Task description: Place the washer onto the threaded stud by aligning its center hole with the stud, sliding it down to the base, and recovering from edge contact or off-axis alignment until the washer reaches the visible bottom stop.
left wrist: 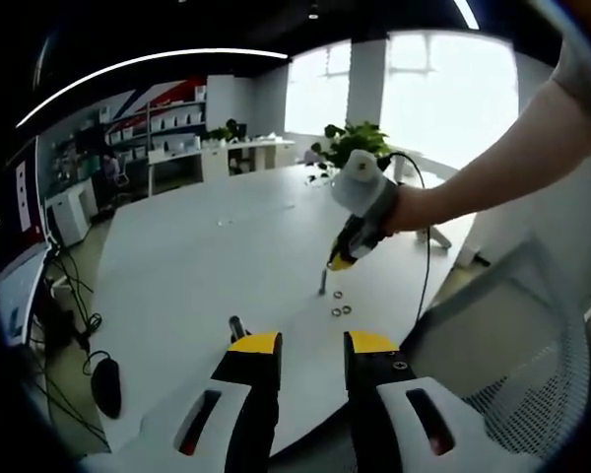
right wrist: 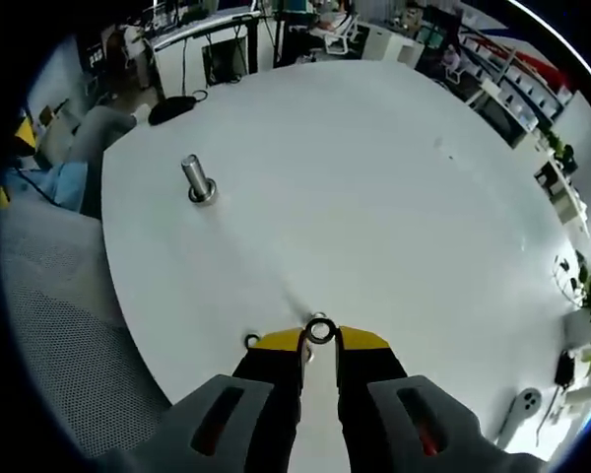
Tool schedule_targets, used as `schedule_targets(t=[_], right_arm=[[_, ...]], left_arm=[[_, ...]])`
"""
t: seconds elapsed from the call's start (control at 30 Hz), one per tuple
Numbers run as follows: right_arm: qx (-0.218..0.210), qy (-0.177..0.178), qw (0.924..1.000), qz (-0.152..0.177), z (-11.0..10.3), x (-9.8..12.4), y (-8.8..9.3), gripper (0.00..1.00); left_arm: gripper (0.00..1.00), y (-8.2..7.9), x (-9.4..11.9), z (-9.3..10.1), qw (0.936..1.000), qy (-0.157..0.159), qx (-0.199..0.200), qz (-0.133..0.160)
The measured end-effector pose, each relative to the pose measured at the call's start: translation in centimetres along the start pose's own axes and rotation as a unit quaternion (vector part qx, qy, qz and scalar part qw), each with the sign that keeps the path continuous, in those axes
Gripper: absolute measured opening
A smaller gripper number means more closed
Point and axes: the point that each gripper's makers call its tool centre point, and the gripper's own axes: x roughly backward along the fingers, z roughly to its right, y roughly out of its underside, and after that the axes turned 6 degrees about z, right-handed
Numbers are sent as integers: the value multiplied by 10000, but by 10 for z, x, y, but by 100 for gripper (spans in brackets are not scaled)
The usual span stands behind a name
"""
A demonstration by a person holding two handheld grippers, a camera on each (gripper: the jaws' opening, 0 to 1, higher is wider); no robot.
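1. yellow-tipped right tongs [right wrist: 320, 340] sit nearest the lens in the right gripper view, drawn narrow and pinching a washer [right wrist: 320, 329] by its edge at their tips, just over the white tabletop [right wrist: 374, 177].
2. another washer [right wrist: 251, 341] lies flat on the tabletop just beside the left jaw of those tongs, untouched.
3. the stud [right wrist: 196, 179] stands upright on its round base well apart from the held washer, ahead and to the left along the jaws' line of sight in that view; its long axis points straight up from the tabletop.
4. so the coming move looks like a carry forward and left, then turning the washer flat so its hole faces down over the stud's top.
5. in the left gripper view the left tongs [left wrist: 310, 345] are parted with nothing between them, hanging back near the tabletop's edge.
6. the same view shows the right tongs [left wrist: 337, 264] pointing down beside the stud [left wrist: 322, 284], with spare washers [left wrist: 341, 310] lying close by.
7. the right tongs are plainly the nearer to the stud.
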Motion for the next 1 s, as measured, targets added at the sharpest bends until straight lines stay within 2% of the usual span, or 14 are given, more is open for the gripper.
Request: schedule_targets(t=[0.23, 0.4, 1.0], right_arm=[[16, -46, 10000, -2, -1, -6, -6, 14], [27, -76, 9999, -138, -2, -10, -3, 14], [-62, -56, 9996, -253, 2, -15, 1, 14]], left_arm=[[23, 1, 0, 0, 10000, -10, 15, -25], [23, 1, 0, 0, 10000, 4, 31, -35], [23, 2, 0, -1, 10000, -16, 69, -42]])
